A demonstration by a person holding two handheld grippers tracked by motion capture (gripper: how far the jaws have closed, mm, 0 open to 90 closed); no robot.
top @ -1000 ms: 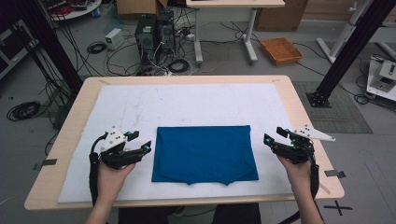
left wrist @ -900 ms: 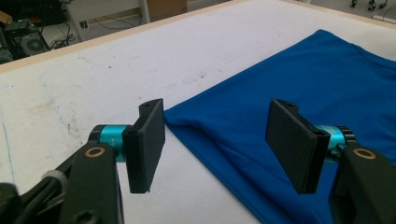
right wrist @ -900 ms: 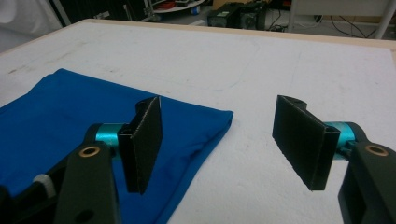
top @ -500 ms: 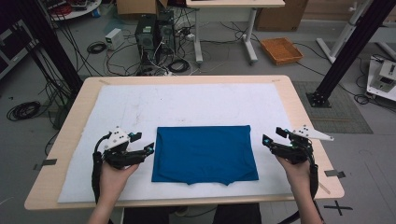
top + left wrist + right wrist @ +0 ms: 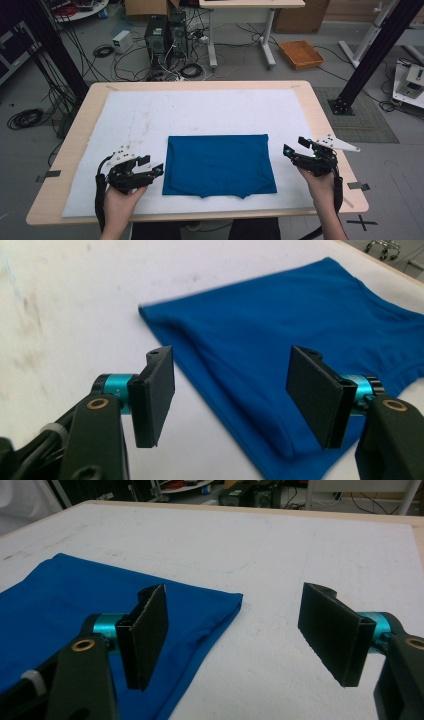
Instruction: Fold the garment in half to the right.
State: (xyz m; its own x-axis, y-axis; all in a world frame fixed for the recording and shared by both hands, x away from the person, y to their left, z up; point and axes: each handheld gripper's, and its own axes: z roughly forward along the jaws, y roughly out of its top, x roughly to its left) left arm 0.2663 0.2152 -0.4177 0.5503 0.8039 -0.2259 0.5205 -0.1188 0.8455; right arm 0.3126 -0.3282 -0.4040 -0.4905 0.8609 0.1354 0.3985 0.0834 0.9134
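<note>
left claw (image 5: 156, 169) open, right claw (image 5: 294, 145) opening

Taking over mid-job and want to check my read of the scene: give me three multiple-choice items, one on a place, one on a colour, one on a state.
1. Where does the folded cloth lie?
A. between the two grippers on the white mat
B. on the floor by the orange tray
C. draped over the table's far edge

2. What colour is the cloth?
A. red
B. blue
C. grey

3. How does the left gripper stand?
A. shut on the cloth
B. shut on nothing
C. open, pads clear of the cloth

Answers: 1 A, the high view shows it flat on the mat with the left gripper and right gripper at its sides. 2 B, plain blue in every view. 3 C, the left gripper view shows the jaws wide apart above the cloth's edge.
</note>
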